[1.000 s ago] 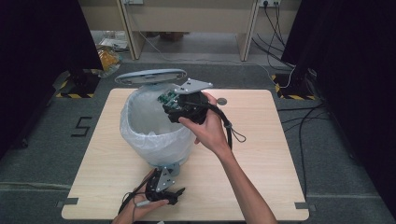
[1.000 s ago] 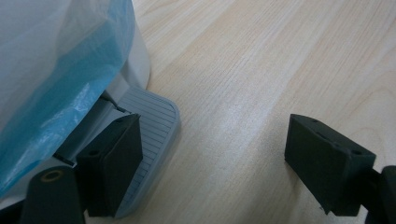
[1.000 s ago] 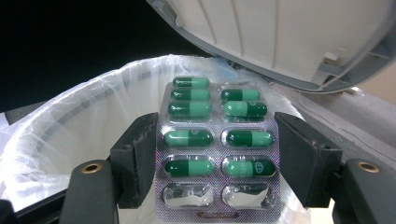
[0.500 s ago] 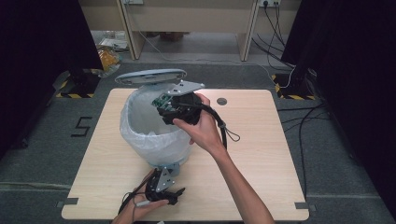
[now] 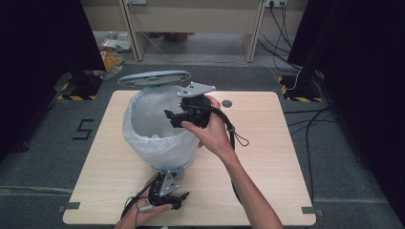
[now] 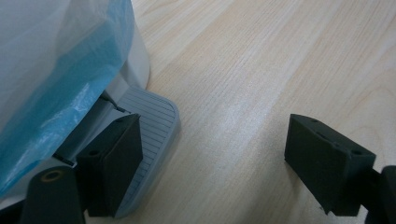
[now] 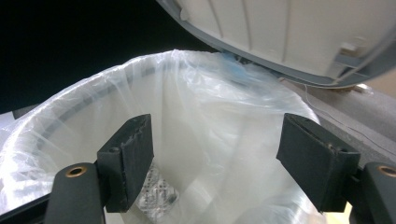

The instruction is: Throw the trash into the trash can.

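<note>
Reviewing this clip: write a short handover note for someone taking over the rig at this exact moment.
Left gripper: open, one jaw pressing the bin's pedal, lid up.
Right gripper: over the open pedal bin, jaws have just been opening, nothing between them.
Things: a small foil packet lies at the bottom of the bin liner.
Done: the item seems to be dropped in.
Left: probably withdraw the right gripper, release the pedal so the lid closes.

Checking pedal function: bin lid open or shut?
Open. The lid stands raised behind the bin, whose lined mouth is exposed, while the left gripper presses one jaw on the pedal.
</note>
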Demonstrator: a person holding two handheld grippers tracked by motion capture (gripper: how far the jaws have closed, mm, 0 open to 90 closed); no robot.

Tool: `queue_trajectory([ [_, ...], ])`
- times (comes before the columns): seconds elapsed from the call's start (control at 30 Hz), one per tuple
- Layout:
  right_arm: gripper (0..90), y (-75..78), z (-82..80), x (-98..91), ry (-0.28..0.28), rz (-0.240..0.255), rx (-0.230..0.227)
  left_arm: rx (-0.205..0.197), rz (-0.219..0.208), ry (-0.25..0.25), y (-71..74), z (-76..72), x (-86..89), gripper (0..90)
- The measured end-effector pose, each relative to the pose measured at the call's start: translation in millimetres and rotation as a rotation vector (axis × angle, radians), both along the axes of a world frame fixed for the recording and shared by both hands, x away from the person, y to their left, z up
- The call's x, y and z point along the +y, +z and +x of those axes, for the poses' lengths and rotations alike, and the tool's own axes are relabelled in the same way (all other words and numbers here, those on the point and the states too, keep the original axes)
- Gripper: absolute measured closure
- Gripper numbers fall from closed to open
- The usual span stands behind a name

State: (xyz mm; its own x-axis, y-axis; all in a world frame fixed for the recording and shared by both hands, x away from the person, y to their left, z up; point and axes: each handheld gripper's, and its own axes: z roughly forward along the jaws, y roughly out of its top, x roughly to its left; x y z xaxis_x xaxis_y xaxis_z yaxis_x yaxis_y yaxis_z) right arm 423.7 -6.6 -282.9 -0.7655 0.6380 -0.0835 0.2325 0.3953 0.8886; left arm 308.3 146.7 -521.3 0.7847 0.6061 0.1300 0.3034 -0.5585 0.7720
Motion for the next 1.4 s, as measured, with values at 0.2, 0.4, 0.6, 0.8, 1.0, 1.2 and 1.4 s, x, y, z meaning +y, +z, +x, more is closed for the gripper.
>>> queue_trajectory([
  [0.2, 26.4, 3.6, -4.3, -15.7, -0.020, 0.019, -0.011, 0.000, 0.000, 0.000, 0.0, 0.0, 0.0, 18.5],
  [0.4, 25.4, 3.3, -10.0, -33.9, -0.039, 0.032, -0.024, 0.000, 0.000, 0.000, 0.0, 0.0, 0.0, 18.5],
  [0.6, 24.2, 0.7, -16.2, -54.2, -0.060, 0.049, -0.035, 0.001, 0.000, 0.000, 0.1, 0.0, 0.0, 18.5],
  [0.8, 23.6, -7.7, -18.4, -76.1, -0.086, 0.037, -0.038, -0.001, -0.001, 0.000, -0.1, 0.0, -0.1, 18.5],
  [1.0, 23.0, -17.5, -23.6, -103.4, -0.121, 0.040, -0.029, -0.001, 0.001, 0.000, 0.0, 0.0, 0.0, 18.5],
  [1.2, 22.9, -39.8, -31.4, -127.5, -0.155, 0.028, -0.004, -0.004, 0.000, 0.001, -0.2, 0.0, -0.2, 18.4],
  [1.4, 22.7, -62.2, -38.8, -146.8, -0.181, -0.001, 0.016, -0.004, -0.001, 0.002, -0.3, 0.0, -0.3, 18.5],
])
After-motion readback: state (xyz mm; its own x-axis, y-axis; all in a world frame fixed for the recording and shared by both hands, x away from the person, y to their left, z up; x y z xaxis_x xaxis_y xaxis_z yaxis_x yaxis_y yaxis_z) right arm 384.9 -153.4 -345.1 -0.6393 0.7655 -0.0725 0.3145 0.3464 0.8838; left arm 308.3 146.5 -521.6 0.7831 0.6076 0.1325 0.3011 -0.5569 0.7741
